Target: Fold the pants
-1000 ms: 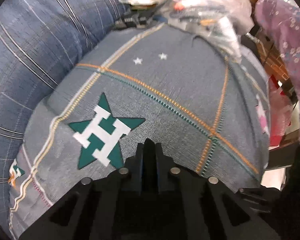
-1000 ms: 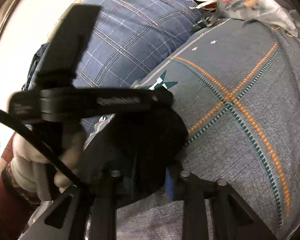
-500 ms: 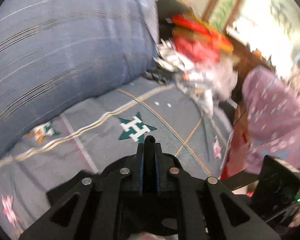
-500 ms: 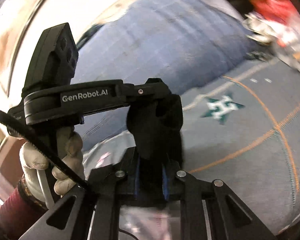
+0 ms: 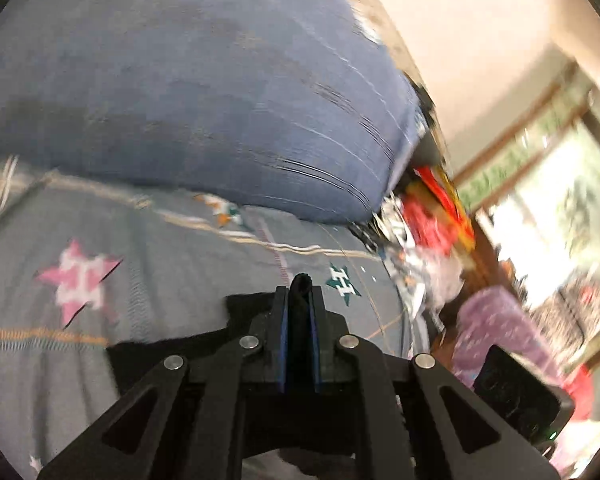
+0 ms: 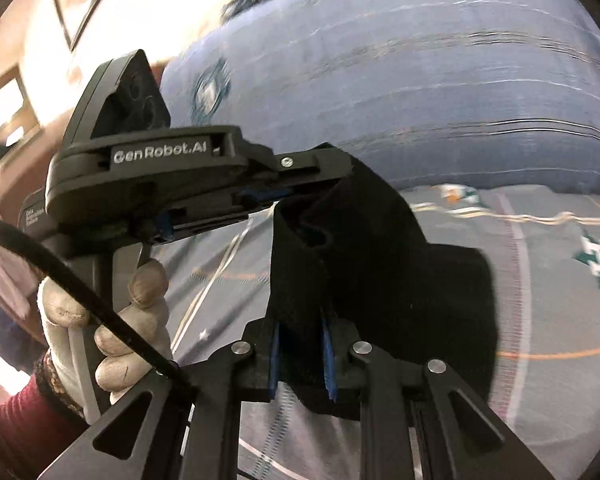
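Black knit cloth, the pants [image 6: 384,264], is pinched in both grippers above a bed. In the right wrist view the right gripper [image 6: 300,320] has its 2 blue-lined fingers clamped on a thick bunched fold; its jaws have just been closing on that fold. From there the soft, matte fabric rises in a rumpled ridge to the left gripper [image 6: 312,168], which comes in sideways from the left and bites the upper edge. A rounded flap of the cloth hangs down to the right of the right gripper, clear of the bed.

A gloved hand [image 6: 100,328] in worn whitish fabric, with a dark red sleeve [image 6: 16,432], grips the left tool's handle.

In the left wrist view the left gripper [image 5: 299,292] stands pressed together on a thin black edge, with more cloth spilling to the left beneath it.

Below lies a grey bedspread [image 5: 160,272] with stitched orange lines and star patches. Behind it bulges a large blue striped pillow [image 5: 204,92], blurred.
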Demonstrator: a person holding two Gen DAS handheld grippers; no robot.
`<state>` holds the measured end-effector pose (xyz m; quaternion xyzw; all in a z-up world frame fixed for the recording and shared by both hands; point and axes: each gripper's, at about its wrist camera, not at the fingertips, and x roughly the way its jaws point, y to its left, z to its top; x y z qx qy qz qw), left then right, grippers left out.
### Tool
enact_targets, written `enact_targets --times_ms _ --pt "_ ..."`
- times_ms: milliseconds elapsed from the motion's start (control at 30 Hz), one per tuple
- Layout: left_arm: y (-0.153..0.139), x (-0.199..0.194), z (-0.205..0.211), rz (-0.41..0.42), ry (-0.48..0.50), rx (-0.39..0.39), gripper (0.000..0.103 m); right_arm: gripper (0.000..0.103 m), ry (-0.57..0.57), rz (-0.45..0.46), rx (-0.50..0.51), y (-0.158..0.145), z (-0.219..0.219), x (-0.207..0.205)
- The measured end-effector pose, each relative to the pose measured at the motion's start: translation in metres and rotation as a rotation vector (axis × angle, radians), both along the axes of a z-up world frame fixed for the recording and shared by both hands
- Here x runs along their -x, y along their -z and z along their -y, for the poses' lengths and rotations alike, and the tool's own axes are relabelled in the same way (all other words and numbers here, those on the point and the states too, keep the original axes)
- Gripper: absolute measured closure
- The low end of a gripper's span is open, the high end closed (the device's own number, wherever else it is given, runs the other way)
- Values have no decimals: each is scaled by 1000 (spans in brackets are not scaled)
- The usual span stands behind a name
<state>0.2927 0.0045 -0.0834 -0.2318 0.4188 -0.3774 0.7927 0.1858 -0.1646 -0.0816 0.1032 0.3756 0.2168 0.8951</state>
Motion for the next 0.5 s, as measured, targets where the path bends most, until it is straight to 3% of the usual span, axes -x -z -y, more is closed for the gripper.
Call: enact_targets --times_ms 133,233,333,433,500 --pt "47 -14 -44 -125 -100 49 85 83 -56 -60 89 30 -39 -18" --pt "72 -15 -78 -202 -185 100 77 70 -101 -107 119 57 -56 -23" --pt "75 -6 -106 -204 -242 144 68 61 -157 -122 57 64 -64 -17" --pt "64 5 -125 -186 -286 137 64 46 -229 -125 -15 62 -67 -5" --pt "53 15 -126 -163 -302 103 60 43 -244 -114 -31 57 -65 5"
